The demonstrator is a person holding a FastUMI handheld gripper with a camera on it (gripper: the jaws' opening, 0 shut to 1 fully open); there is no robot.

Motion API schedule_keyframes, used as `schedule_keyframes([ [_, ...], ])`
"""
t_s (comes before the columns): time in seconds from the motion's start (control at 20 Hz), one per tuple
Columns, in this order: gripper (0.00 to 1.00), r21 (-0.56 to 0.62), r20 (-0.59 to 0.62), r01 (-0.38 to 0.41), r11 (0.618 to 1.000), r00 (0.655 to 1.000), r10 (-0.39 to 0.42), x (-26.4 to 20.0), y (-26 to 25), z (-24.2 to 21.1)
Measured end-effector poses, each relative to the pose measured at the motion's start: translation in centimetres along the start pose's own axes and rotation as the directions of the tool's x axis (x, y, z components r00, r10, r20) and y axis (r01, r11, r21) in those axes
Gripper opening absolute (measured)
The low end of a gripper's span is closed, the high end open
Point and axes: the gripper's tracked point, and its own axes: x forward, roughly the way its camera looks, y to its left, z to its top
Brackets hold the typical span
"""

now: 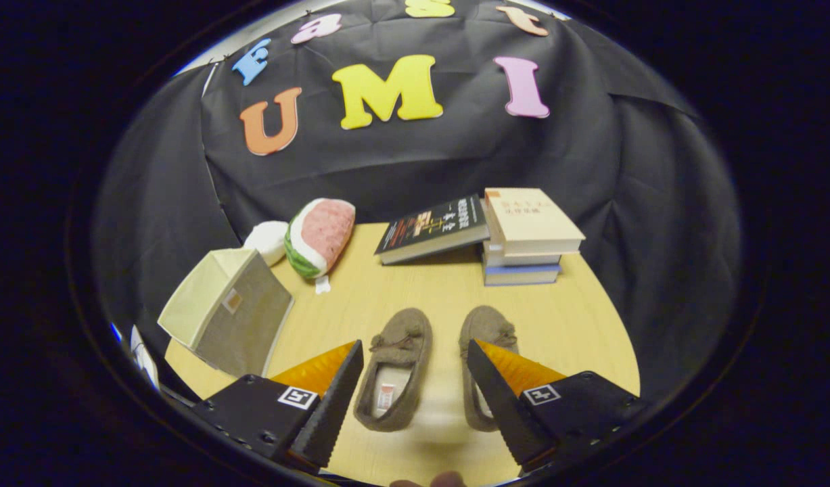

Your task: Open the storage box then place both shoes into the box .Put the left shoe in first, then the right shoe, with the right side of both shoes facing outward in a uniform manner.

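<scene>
Now, largest to smallest:

Worktop (577, 325): pale wood-grain surface that carries everything, set against the black cloth wall.

Storage box (228, 318): cream and grey fabric box, closed, tilted on the worktop beyond the left finger and well apart from the shoes.

Hand-held gripper (415, 368): fingers spread wide and holding nothing; they hang above the near part of the worktop, with the shoes lying between and under them.

Stack of books (529, 240): three or so books piled flat at the back of the worktop, beyond the right shoe.

Dark book (433, 228): lies tilted, one edge propped on the stack and the other on the worktop.

Left shoe (396, 368): brown-grey fuzzy slipper, toe pointing away, opening up, just inside the left finger.

Right shoe (488, 331): matching slipper beside the left one, a bare strip of worktop between them; its heel end is hidden behind the right finger.

Watermelon plush (320, 237): pink and green slice-shaped toy at the back, between the box and the dark book.

White plush (267, 240): small pale soft thing touching the watermelon plush, just behind the box.
</scene>
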Motion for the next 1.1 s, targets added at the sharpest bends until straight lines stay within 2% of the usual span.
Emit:
schedule_keyframes([
  [0.25,0.94,0.044,-0.163,-0.006,0.999,0.986,0.013,4.2,0.7,-3.9],
  [0.4,0.83,0.054,-0.248,0.017,0.998,0.969,-0.003,6.0,0.6,-5.9],
  [0.45,0.83,0.069,-0.268,0.031,0.997,0.963,-0.012,6.9,0.5,-5.6],
  [0.65,0.59,0.088,-0.341,0.088,0.992,0.938,-0.053,8.7,-0.9,-7.6],
  [0.75,0.54,0.115,-0.384,0.091,0.989,0.922,-0.040,9.0,-0.6,-8.5],
  [0.8,0.54,0.153,-0.392,0.070,0.986,0.920,-0.004,9.4,-0.1,-8.6],
  [1.05,0.02,0.177,-0.422,0.084,0.981,0.907,-0.001,9.6,0.1,-8.9],
  [1.1,0.02,0.195,-0.415,0.086,0.977,0.910,0.002,9.5,0.1,-8.8],
])
